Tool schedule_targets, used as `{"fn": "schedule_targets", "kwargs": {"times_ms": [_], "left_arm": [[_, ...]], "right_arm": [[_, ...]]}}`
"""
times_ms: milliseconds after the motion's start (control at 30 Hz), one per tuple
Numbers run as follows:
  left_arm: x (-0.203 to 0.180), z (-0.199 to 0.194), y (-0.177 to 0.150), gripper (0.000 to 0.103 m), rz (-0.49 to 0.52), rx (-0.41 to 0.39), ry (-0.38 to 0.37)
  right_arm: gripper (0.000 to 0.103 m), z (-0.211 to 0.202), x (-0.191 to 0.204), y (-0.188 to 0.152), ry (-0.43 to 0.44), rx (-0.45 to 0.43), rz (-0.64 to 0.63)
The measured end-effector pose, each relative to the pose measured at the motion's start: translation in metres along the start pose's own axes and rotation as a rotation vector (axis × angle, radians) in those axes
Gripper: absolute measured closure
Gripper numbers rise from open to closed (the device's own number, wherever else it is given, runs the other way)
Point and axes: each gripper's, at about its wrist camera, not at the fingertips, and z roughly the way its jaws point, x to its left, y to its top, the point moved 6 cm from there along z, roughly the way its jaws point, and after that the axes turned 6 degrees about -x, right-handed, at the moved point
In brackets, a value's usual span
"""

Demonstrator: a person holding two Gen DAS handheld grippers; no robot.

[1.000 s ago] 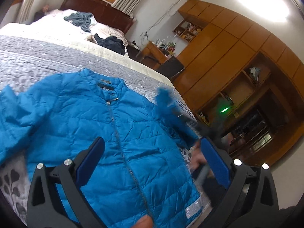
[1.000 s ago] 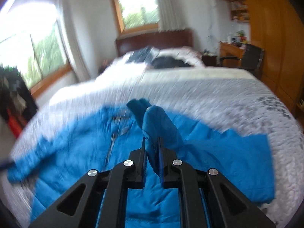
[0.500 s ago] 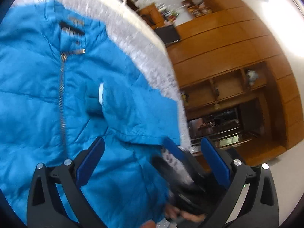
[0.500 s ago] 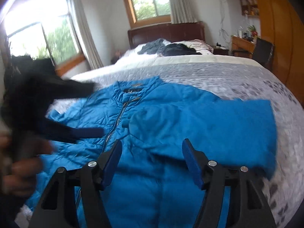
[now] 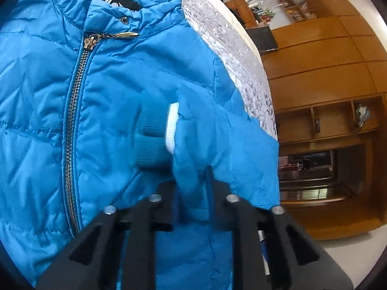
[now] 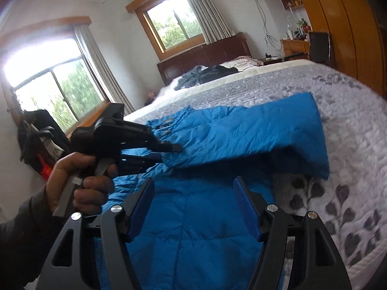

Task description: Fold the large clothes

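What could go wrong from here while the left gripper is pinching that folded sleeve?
1. The left gripper is shut on only a narrow pinch of the slick sleeve; the fabric could slip out when pulled.
2. The sleeve's far end lies near the edge of the bed, so a tug could drag it off the side.
3. The right gripper hangs open over the jacket, holding nothing; the body may bunch or shift with the pull.
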Motion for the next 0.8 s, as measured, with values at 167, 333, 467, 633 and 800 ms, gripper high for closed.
{"fn": "schedule_targets", "kwargs": {"times_ms": [167, 333, 467, 633, 800], "left_arm": [[-0.022, -0.042, 0.025, 0.095, 0.051, -0.081, -0.021], [-0.026, -0.113, 0.047, 0.096, 0.094, -0.192, -0.028], [-0.016, -0.158, 0.06, 0.096, 0.097, -0.258, -0.018], [0.013, -0.198, 0.063, 0.097, 0.077, -0.309, 0.007], [0.06, -0.217, 0.062, 0.097, 0.025, -0.339, 0.05]], "right_arm": [[0.034, -0.004, 0.001, -0.006, 0.04, -0.021, 0.013], [0.034, -0.004, -0.003, -0.007, 0.045, -0.02, 0.031], [0.034, -0.006, -0.003, -0.009, 0.046, -0.023, 0.031], [0.034, -0.004, -0.003, -0.009, 0.044, -0.019, 0.034], [0.034, -0.003, -0.002, -0.011, 0.043, -0.014, 0.034]]}}
